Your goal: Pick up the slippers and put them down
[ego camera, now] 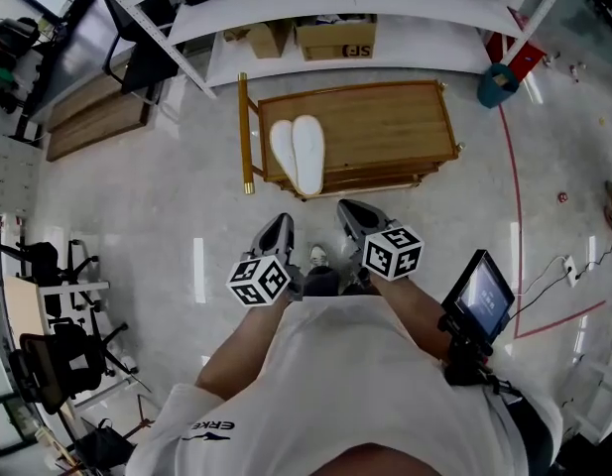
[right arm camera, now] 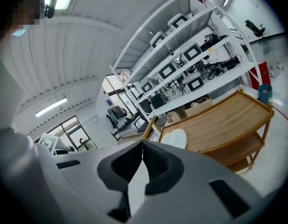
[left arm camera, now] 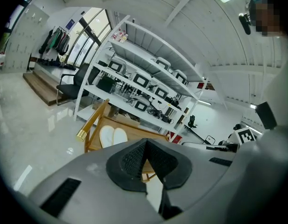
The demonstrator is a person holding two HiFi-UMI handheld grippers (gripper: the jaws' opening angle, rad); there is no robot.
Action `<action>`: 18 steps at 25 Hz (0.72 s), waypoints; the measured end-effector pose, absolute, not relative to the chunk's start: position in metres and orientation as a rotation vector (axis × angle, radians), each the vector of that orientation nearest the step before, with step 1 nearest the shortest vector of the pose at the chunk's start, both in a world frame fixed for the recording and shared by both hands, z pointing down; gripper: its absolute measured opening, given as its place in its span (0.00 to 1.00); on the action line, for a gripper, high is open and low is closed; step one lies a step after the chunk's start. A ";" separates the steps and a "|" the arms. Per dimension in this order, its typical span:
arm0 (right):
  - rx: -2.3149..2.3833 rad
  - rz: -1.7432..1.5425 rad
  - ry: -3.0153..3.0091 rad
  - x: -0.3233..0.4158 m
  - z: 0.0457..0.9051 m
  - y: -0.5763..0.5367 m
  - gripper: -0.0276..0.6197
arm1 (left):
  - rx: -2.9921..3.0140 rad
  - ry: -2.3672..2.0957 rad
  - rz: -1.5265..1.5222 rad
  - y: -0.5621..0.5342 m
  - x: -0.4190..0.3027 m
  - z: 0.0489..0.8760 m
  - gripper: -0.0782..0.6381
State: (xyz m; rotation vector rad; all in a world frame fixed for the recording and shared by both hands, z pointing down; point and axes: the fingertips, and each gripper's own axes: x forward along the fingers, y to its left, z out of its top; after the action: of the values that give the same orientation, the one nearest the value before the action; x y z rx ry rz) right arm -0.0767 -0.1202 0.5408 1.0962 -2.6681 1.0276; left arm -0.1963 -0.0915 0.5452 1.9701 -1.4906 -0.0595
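Nothing has been picked up yet. The white slippers (ego camera: pixel 298 155) lie side by side on the wooden cart's tabletop (ego camera: pixel 395 117), well apart from the left hand-held gripper (ego camera: pixel 282 222) and right hand-held gripper (ego camera: pixel 349 209), both closed and empty.

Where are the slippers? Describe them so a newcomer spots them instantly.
Find the wooden trolley in front of the white shelving. On its top, at the end nearest the brass-coloured handle bar, lie the slippers, two flat white ovals side by side. They are the only things on that top.
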 end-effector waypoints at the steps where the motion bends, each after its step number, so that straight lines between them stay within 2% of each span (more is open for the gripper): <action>1: 1.098 1.034 -2.658 -0.080 0.545 -0.125 0.05 | 1.964 -1.487 -0.057 -0.096 -0.200 0.549 0.12; 18: 1.087 1.215 -2.467 -0.111 0.645 -0.196 0.05 | 1.890 -1.357 0.145 -0.163 -0.217 0.648 0.12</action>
State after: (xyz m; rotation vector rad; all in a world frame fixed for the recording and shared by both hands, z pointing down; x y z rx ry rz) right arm -0.1111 -0.1958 0.6454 1.0870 -2.4668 1.2145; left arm -0.2171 -0.1631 0.6480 1.8897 -1.3565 0.1450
